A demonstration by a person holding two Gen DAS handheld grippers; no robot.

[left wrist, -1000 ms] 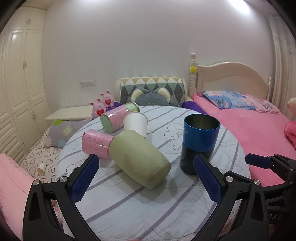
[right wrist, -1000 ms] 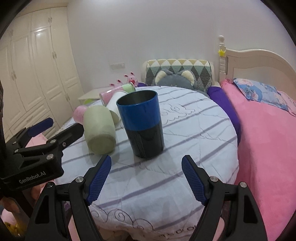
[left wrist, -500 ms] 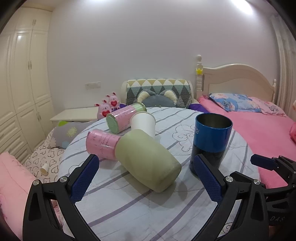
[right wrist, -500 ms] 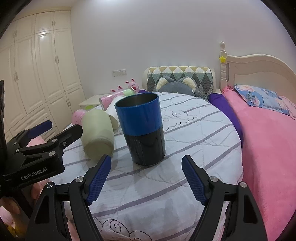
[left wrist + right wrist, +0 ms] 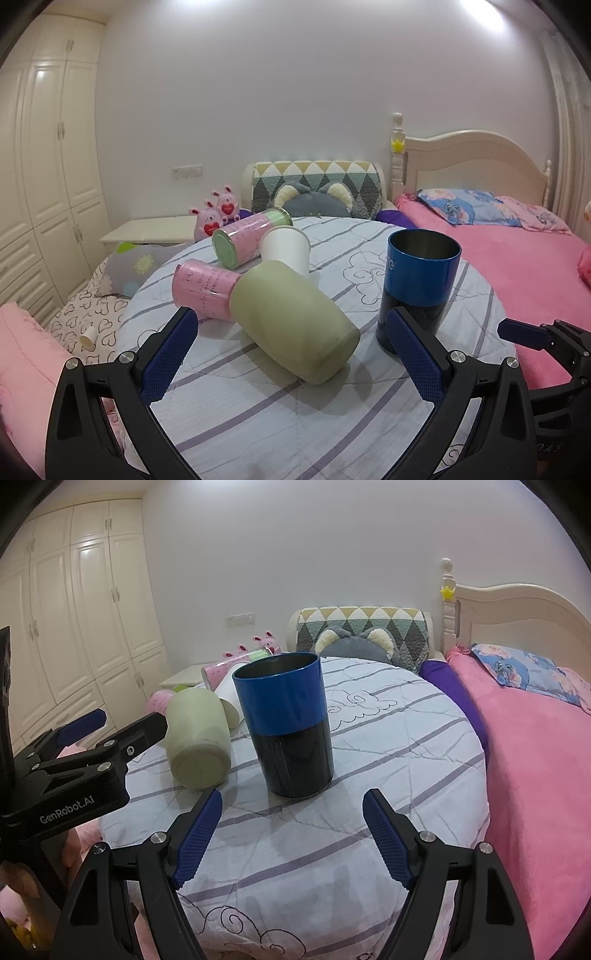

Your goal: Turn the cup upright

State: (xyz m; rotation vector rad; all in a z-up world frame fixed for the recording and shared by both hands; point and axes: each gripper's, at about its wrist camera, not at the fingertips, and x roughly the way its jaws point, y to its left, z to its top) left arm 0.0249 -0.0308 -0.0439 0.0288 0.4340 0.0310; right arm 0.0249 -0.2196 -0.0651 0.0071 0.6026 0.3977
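A pale green cup (image 5: 295, 321) lies on its side on the round table (image 5: 258, 417), its base toward me; it also shows in the right wrist view (image 5: 197, 738). A blue and black metal cup (image 5: 419, 288) stands upright, mouth up, right of it, central in the right wrist view (image 5: 291, 727). My left gripper (image 5: 291, 354) is open and empty, its fingers either side of the green cup's near end, not touching. My right gripper (image 5: 291, 834) is open and empty just in front of the blue cup.
A white paper cup (image 5: 286, 251) stands upside down behind the green cup. Two pink canisters (image 5: 205, 288) (image 5: 247, 242) lie on their sides at the back left. A pink bed (image 5: 517, 258) is close on the right, a wardrobe (image 5: 48, 184) on the left.
Both grippers have tilted up and drawn slightly nearer the table, so the cups sit lower and larger in view. No cup has moved; both grippers stay open.
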